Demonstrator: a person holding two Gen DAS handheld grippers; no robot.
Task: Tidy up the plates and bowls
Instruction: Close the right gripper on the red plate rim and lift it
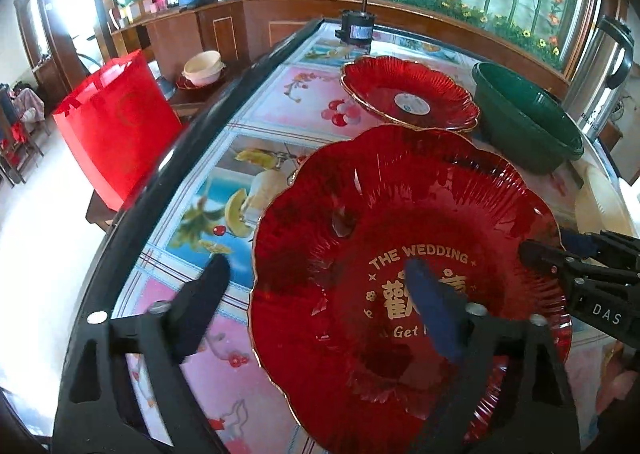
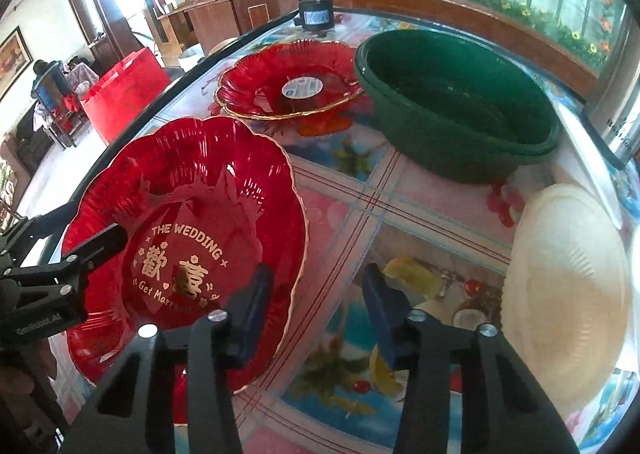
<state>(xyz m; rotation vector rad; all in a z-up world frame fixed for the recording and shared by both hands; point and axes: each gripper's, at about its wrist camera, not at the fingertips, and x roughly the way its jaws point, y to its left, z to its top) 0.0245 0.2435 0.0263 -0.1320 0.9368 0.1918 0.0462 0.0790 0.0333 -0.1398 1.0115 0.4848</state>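
A red scalloped wedding plate [image 1: 400, 214] with gold lettering lies on another red plate near the table's front; it also shows in the right wrist view [image 2: 192, 182]. My left gripper [image 1: 316, 286] is open, straddling the plate's left rim, one finger over the plate, one outside it. My right gripper [image 2: 316, 310] is open, its left finger over the plate's right rim, the other over the table. Farther back sit more stacked red plates [image 1: 408, 94] [image 2: 288, 86] with a round sticker, and stacked green bowls [image 1: 528, 122] [image 2: 456, 102].
A cream plate [image 2: 568, 294] lies at the right. A black motor [image 1: 356, 30] stands at the table's far end. A steel urn [image 1: 604, 74] stands at far right. A red bag [image 1: 116, 126] and cream bowls [image 1: 202, 68] sit left, off the table.
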